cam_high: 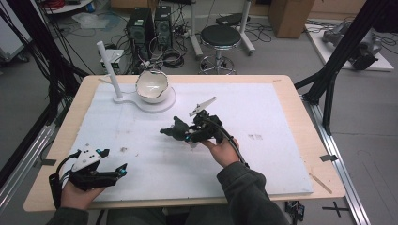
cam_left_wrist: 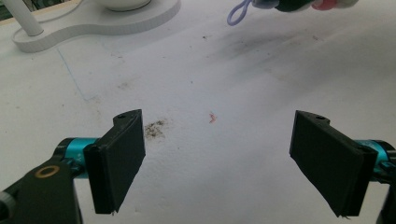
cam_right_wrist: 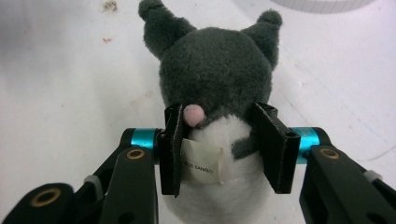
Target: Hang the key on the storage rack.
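The grey plush toy [cam_right_wrist: 215, 70] sits squarely between the jaws of the right gripper [cam_right_wrist: 219, 149], which are closed on its lower body; both pads press into the white belly, and a paper label [cam_right_wrist: 201, 162] is trapped against the left-hand pad. The toy's long axis runs straight forward from the jaws, its two grey ears furthest from them. In the high view the same toy [cam_high: 177, 130] projects beyond the right gripper [cam_high: 195, 133] towards the table's middle, apparently raised off the white mat [cam_high: 263, 112], though the height cannot be confirmed. The left gripper [cam_left_wrist: 219, 163] has its jaws spread wide with nothing between them, only bare mat ahead. A white bowl [cam_high: 151, 86] on its stand [cam_high: 162, 105] lies well beyond both grippers. The right hand [cam_high: 224, 151] is plainly nearer the toy and the bowl.
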